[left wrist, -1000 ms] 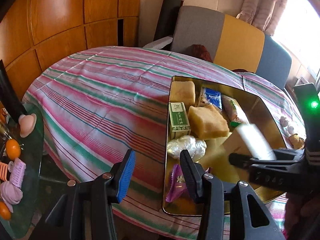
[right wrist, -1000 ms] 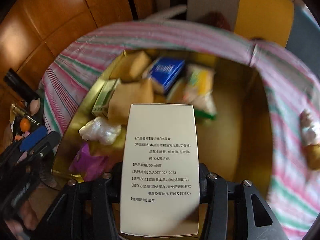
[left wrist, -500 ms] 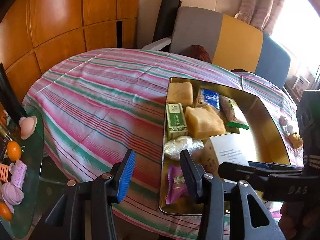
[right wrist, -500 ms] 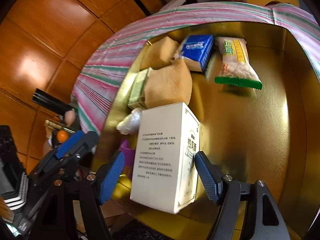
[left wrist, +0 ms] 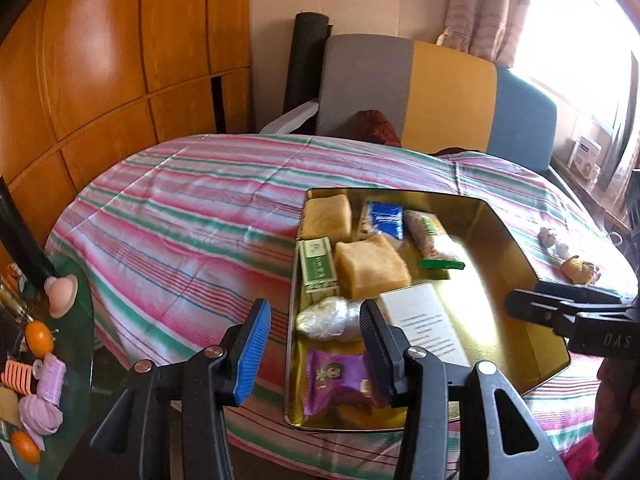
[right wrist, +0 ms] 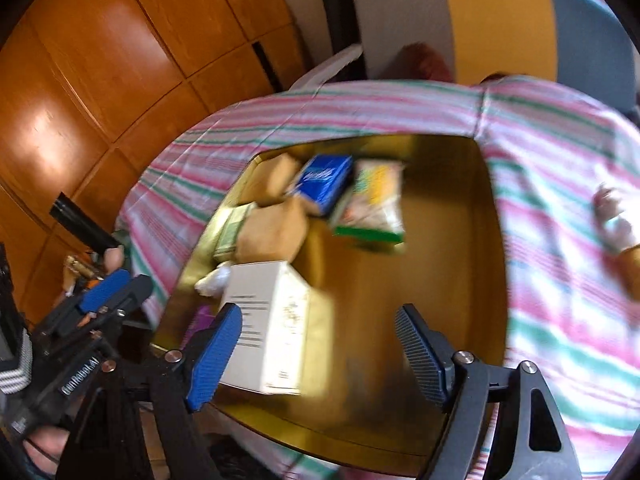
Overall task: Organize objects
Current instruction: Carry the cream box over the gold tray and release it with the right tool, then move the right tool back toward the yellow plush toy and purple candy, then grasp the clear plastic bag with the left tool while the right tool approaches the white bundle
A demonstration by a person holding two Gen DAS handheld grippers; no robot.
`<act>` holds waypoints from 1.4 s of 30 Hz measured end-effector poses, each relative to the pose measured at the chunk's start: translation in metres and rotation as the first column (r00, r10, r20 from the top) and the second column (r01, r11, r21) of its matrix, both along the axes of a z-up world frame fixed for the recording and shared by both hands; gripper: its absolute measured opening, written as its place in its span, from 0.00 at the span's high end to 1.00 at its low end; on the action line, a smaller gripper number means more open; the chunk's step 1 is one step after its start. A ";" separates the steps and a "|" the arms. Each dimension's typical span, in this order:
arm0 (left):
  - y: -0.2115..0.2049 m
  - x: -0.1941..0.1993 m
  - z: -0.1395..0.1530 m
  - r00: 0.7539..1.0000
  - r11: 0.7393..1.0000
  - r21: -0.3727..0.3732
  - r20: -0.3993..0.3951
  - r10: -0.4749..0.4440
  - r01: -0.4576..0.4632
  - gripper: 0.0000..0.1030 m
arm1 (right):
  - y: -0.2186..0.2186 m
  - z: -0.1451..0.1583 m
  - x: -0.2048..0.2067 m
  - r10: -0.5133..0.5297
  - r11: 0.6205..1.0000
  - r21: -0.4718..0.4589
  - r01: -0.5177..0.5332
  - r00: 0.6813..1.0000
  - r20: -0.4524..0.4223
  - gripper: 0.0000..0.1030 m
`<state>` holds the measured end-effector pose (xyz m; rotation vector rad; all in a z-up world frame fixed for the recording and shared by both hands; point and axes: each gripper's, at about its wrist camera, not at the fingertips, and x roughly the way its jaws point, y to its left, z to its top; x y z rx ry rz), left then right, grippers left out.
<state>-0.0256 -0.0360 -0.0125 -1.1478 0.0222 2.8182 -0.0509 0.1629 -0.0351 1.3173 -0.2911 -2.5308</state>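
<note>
A gold tray point(left wrist: 508, 240) point(right wrist: 448, 280) sits on the striped tablecloth. A white box point(left wrist: 424, 324) point(right wrist: 276, 320) with printed text lies in its near part. Beside it lie tan blocks point(left wrist: 372, 268), a green box point(left wrist: 318, 266), a blue packet point(left wrist: 386, 220), a green-edged snack bag point(left wrist: 434, 244), a silver wrapped lump point(left wrist: 328, 318) and a purple packet point(left wrist: 336, 376). My right gripper point(right wrist: 320, 360) is open and empty, just right of the white box. My left gripper point(left wrist: 316, 344) is open and empty over the tray's near left edge.
Small toy figures point(left wrist: 576, 268) lie on the cloth right of the tray. A glass side table point(left wrist: 76, 340) at the left holds oranges and hair rollers. A grey, yellow and blue chair back point(left wrist: 420, 88) stands behind the table. Wood panels line the left wall.
My right gripper opened, let go of the white box in the tray, and drew back. The left gripper has barely moved.
</note>
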 end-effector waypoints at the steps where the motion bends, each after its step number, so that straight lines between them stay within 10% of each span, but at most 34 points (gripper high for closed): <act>1: 0.003 0.000 0.001 1.000 1.000 -0.003 -0.002 -0.010 0.010 0.55 | 0.006 0.002 0.002 -0.009 1.000 0.014 0.009 1.000 -0.010 0.21; 19: 0.084 0.005 0.016 0.982 0.981 -0.058 -0.012 -0.187 0.186 0.55 | 0.174 0.032 0.027 -0.258 0.939 0.207 0.274 0.961 -0.101 0.21; 25: 0.123 0.003 0.018 0.965 0.962 -0.078 -0.010 -0.263 0.261 0.55 | 0.265 0.030 0.035 -0.451 0.835 0.266 0.481 0.876 -0.168 0.21; 33: 0.195 -0.004 0.017 0.921 0.919 -0.068 0.015 -0.389 0.389 0.55 | 0.371 -0.004 0.064 -0.753 0.646 0.122 0.753 0.656 -0.059 0.21; 42: 0.264 -0.015 0.004 0.871 0.875 -0.002 0.096 -0.482 0.485 0.55 | 0.384 -0.003 0.071 -0.788 0.615 0.058 0.787 0.616 -0.003 0.17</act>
